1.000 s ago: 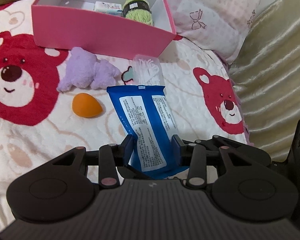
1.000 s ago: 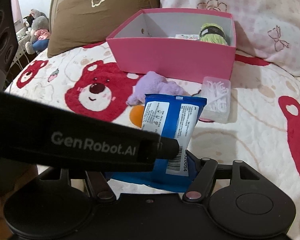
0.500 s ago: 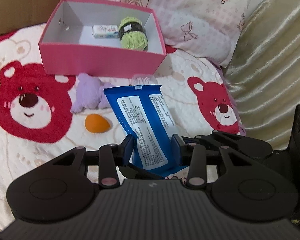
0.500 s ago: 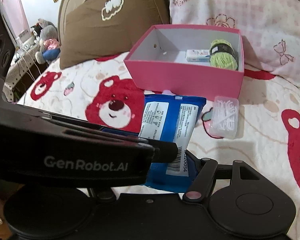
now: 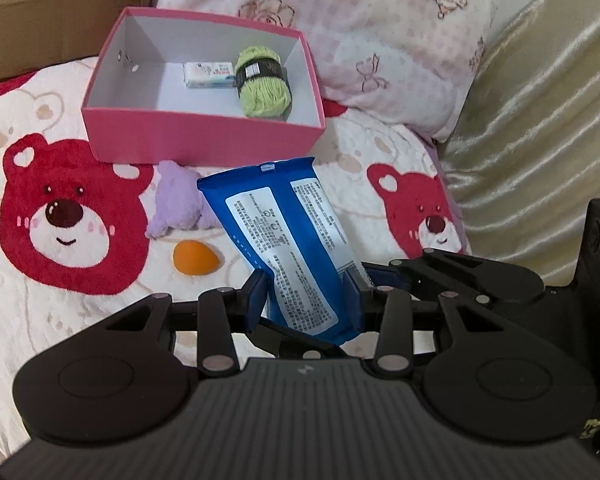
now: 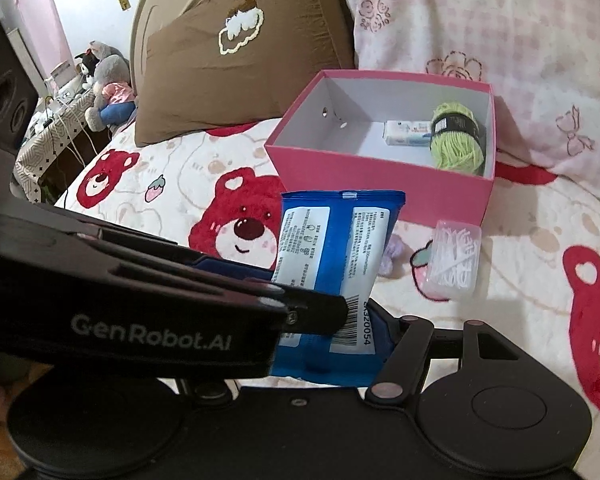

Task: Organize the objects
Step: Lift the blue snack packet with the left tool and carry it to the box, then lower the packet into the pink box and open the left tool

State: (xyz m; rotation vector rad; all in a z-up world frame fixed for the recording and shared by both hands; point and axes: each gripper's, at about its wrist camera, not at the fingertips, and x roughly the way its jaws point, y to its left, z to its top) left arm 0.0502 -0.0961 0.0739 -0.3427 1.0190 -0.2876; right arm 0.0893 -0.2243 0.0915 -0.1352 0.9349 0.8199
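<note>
Left wrist view: left gripper (image 5: 306, 292) clamps the blue wipes pack (image 5: 284, 244) at centre frame, right gripper (image 6: 340, 332) gripping it too; pink box (image 5: 204, 136), upper centre, contains green yarn (image 5: 264, 84) on the bed (image 5: 28, 304).

soft even indoor light, faint shadows, fisheye-bent edges.

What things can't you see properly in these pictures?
- Purple plush toy: left wrist view, partly behind the blue packet; nearly all hidden in the right wrist view.
- Right hand-held gripper: right wrist view, the left hand-held gripper covers one finger.
- Packet print: too small to read.
</note>
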